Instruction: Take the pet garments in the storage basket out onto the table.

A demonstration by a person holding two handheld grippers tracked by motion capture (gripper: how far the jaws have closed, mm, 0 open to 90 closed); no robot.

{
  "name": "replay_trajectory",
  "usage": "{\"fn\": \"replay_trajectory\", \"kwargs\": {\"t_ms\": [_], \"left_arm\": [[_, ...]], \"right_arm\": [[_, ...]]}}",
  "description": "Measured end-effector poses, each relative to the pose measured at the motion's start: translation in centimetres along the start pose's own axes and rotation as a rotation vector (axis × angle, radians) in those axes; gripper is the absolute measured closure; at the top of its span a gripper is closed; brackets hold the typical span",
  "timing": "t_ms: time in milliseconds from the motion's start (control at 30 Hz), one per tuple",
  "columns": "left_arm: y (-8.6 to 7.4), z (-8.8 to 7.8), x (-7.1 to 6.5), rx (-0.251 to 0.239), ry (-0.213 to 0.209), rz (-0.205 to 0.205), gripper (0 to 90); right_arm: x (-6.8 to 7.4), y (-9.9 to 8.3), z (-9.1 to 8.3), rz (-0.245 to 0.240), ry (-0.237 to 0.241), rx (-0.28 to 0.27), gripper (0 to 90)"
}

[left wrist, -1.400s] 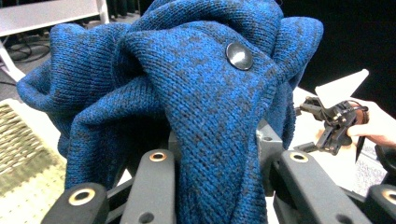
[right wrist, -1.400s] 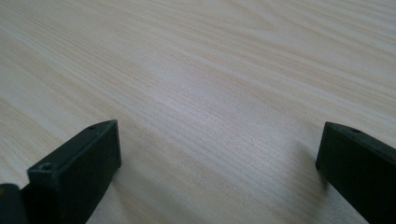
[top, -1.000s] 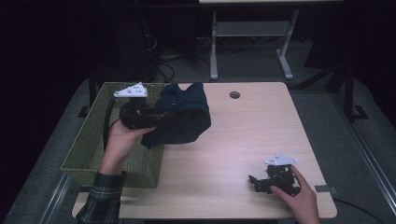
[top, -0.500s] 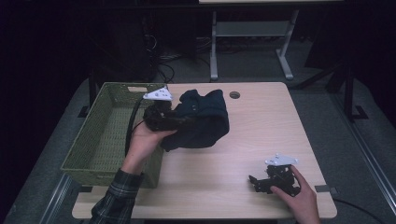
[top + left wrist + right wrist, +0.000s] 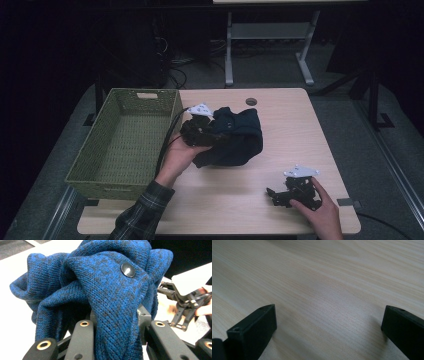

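L gripper was clamped on a bunched fold of knit, held just above table beside basket. R gripper sat w/ jaws wide, empty. Knit looked soft, light, floppy; prob. best gripped at a thick fold, away from button.

basket left of sweater, on table
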State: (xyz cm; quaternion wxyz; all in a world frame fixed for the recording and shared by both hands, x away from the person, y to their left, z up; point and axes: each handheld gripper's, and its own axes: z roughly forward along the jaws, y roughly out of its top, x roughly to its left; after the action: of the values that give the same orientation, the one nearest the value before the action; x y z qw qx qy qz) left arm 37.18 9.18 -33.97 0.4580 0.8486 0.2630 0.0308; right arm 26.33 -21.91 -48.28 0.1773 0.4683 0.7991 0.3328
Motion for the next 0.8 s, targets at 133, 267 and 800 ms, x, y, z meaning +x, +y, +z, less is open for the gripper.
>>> {"fn": "replay_trajectory", "kwargs": {"t_ms": [133, 267, 800], "left_arm": [[-0.4, 1.7, 0.0, 0.021, 0.013, 0.003, 67.8], [-1.1, 3.6, 0.1, 0.043, 0.027, -0.010, 67.8], [-4.4, 10.4, 0.9, 0.195, 0.070, 0.005, 66.8]], "right_arm": [[0.0, 0.0, 0.0, -0.001, 0.001, 0.000, 0.0], [0.0, 0.0, 0.0, -0.004, 0.001, -0.001, 0.0], [0.0, 0.0, 0.0, -0.001, 0.002, 0.002, 0.0]]}}
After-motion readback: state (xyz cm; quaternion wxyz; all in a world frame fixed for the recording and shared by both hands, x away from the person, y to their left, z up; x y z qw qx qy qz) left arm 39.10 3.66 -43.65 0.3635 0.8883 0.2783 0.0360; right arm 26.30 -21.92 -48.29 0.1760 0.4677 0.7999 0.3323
